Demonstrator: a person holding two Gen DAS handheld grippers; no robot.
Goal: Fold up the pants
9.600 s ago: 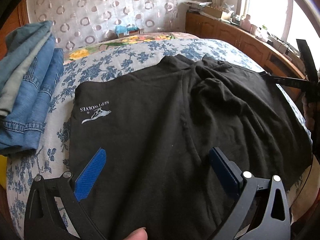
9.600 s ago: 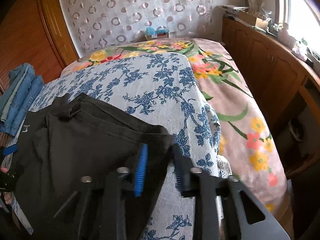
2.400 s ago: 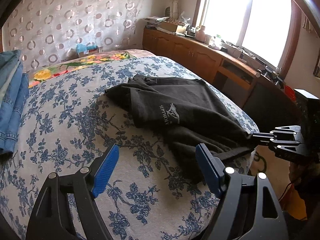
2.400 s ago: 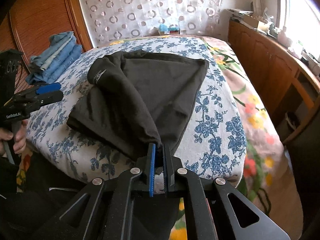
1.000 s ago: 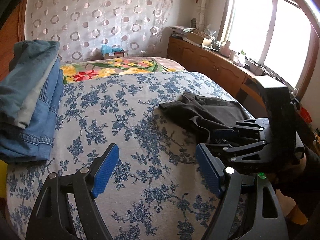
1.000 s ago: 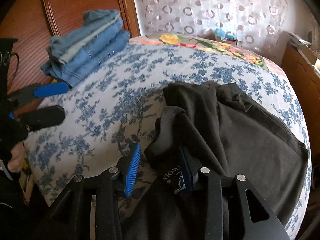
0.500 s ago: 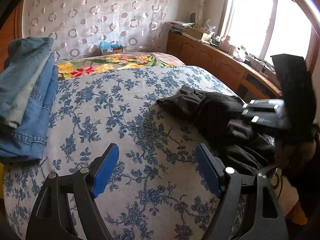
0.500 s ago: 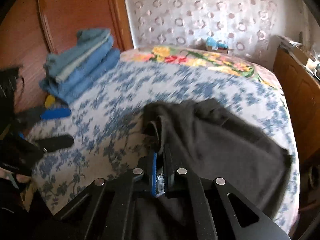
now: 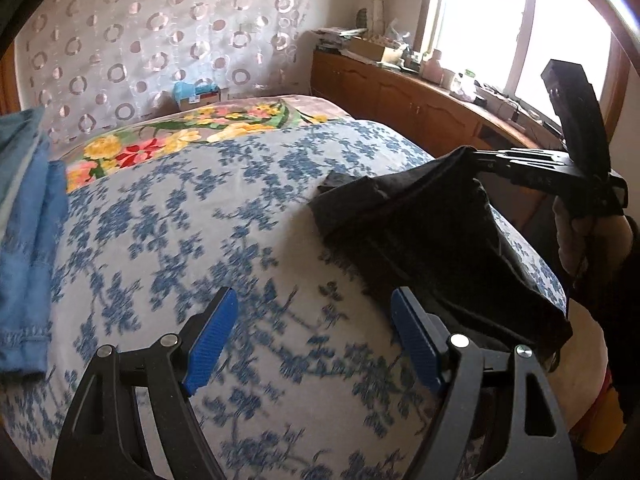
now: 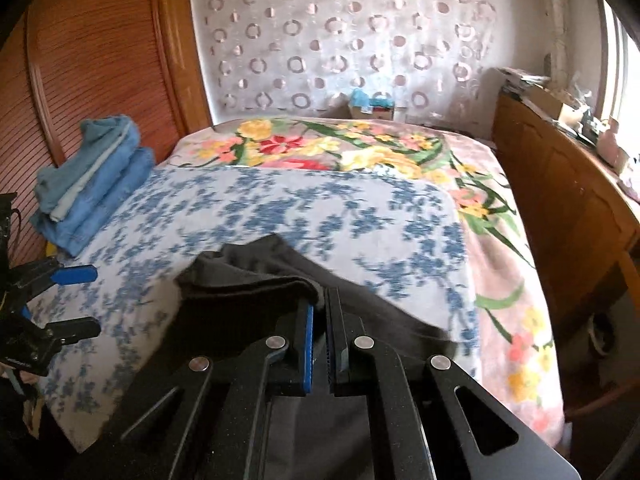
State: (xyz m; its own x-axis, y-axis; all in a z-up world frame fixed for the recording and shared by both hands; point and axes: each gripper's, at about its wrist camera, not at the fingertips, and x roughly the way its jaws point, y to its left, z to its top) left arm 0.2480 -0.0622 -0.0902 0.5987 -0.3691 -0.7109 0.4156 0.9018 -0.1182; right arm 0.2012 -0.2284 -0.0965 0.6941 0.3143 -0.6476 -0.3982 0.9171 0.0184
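Through my left wrist camera, my left gripper (image 9: 312,340) hangs over the blue-flowered bedspread (image 9: 192,216) with its blue pads spread wide and nothing between them. Off toward the right edge of the bed, my right gripper (image 9: 472,155) pinches the top edge of the black pants (image 9: 424,240), its jaws pressed together on the cloth. The pants hang from that pinch as a dark sheet, lifted at the top while the lower part drapes down over the bed's right edge. A stack of folded blue jeans (image 9: 28,208) sits at the left edge of the bed. Beyond the blue spread, a floral blanket (image 9: 180,140) covers the far end of the bed, and a wooden cabinet (image 9: 400,96) runs along the wall under the window.

Through my right wrist camera, my right gripper (image 10: 319,320) is clamped shut on a fold of the black pants (image 10: 248,280), which bunch up just ahead of the pads and spill back beneath the claw at the near edge of the bed. My left gripper (image 10: 76,300) shows at the left edge, fingers apart and holding nothing. The folded jeans (image 10: 92,176) rest at the far left corner of the blue bedspread (image 10: 340,216), beside a wooden wardrobe door (image 10: 100,48).
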